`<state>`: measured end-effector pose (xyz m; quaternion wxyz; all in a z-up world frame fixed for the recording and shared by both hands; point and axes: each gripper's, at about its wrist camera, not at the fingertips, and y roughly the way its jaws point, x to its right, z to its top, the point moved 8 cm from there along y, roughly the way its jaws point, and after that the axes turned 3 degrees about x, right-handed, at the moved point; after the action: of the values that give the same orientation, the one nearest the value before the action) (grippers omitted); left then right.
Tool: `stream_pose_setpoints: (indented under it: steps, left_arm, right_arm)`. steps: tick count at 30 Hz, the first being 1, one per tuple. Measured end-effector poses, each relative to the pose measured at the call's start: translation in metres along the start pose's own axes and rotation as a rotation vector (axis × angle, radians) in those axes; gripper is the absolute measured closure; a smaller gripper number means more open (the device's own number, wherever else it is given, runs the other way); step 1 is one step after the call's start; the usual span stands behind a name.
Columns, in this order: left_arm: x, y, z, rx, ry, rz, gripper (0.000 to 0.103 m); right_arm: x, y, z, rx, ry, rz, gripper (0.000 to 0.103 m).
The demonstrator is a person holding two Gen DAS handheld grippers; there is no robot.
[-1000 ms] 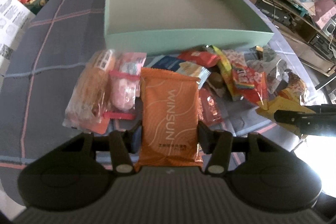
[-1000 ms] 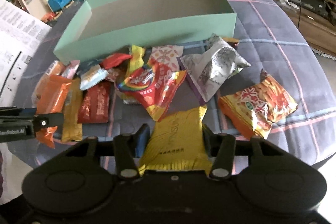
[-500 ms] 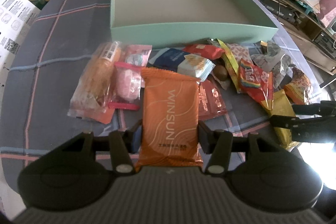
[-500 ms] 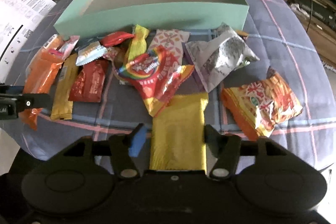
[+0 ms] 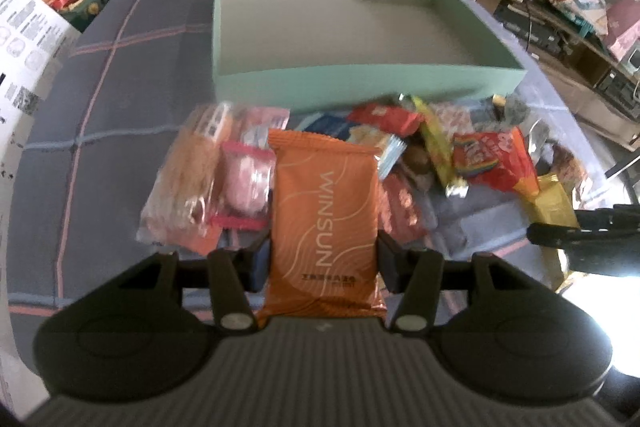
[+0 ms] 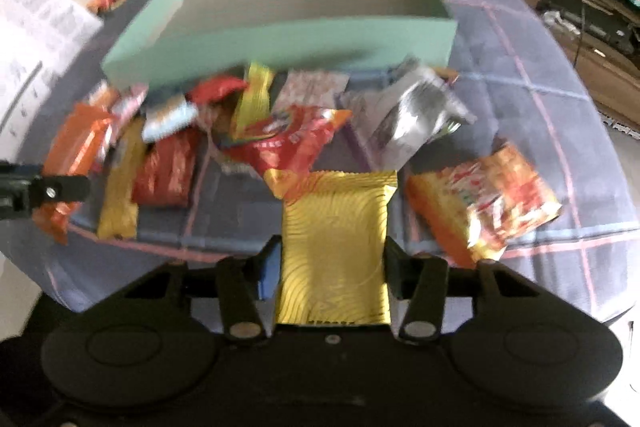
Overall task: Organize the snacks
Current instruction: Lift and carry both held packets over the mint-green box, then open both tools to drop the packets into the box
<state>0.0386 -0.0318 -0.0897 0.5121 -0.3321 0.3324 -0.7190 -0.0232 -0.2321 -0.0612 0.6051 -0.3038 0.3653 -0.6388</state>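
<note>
1. Left wrist view: the left gripper (image 5: 323,253) is clamped on an orange WINSUN packet (image 5: 325,223), held on the near side of the mint-green box (image 5: 360,83); loose snacks (image 5: 452,155) lie along the box's front wall
2. Right wrist view: the right gripper (image 6: 333,261) is closing its jaws, pads against a gold packet (image 6: 335,251), on the near side of the box (image 6: 280,45), with an orange-red noodle bag (image 6: 486,197) to the packet's right

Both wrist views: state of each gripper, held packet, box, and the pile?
left gripper: shut on orange packet
right gripper: jaws closing, yellow packet between them
green box: open, nothing visible inside
loose snacks: lying on tablecloth, outside box
</note>
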Motion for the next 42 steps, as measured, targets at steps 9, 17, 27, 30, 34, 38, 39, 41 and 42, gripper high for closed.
stream_pose_setpoints:
  steps: [9, 17, 27, 30, 34, 38, 39, 41, 42]
  left_arm:
    - [0.009, -0.02, 0.023, 0.066, -0.011, -0.04, 0.051]
    - [-0.007, -0.009, 0.057, 0.072, -0.031, -0.006, 0.051]
    - [-0.033, 0.044, 0.173, 0.114, -0.015, 0.094, 0.051]
    - [-0.04, 0.073, 0.206, 0.111, -0.024, 0.114, 0.051]
    - [-0.051, 0.115, 0.236, 0.09, -0.031, 0.154, 0.051]
    - [-0.06, 0.15, 0.247, 0.061, -0.016, 0.188, 0.051]
    - [-0.062, 0.159, 0.25, 0.055, -0.008, 0.197, 0.051]
    - [-0.067, 0.171, 0.253, 0.048, -0.001, 0.212, 0.051]
    - [-0.07, 0.177, 0.256, 0.046, 0.0, 0.218, 0.051]
  right_arm:
    - [0.014, -0.043, 0.028, 0.097, 0.029, 0.013, 0.053]
    - [0.013, -0.019, 0.069, 0.117, 0.026, 0.046, 0.053]
    - [0.02, 0.035, 0.196, 0.195, 0.005, 0.058, 0.053]
    - [0.03, 0.063, 0.23, 0.196, 0.006, 0.05, 0.052]
    - [0.04, 0.108, 0.268, 0.188, -0.006, 0.029, 0.052]
    - [0.046, 0.148, 0.285, 0.162, -0.022, 0.019, 0.052]
    - [0.048, 0.155, 0.286, 0.158, -0.027, 0.014, 0.052]
    - [0.052, 0.168, 0.292, 0.156, -0.031, 0.009, 0.051]
    - [0.053, 0.173, 0.295, 0.157, -0.032, 0.007, 0.051]
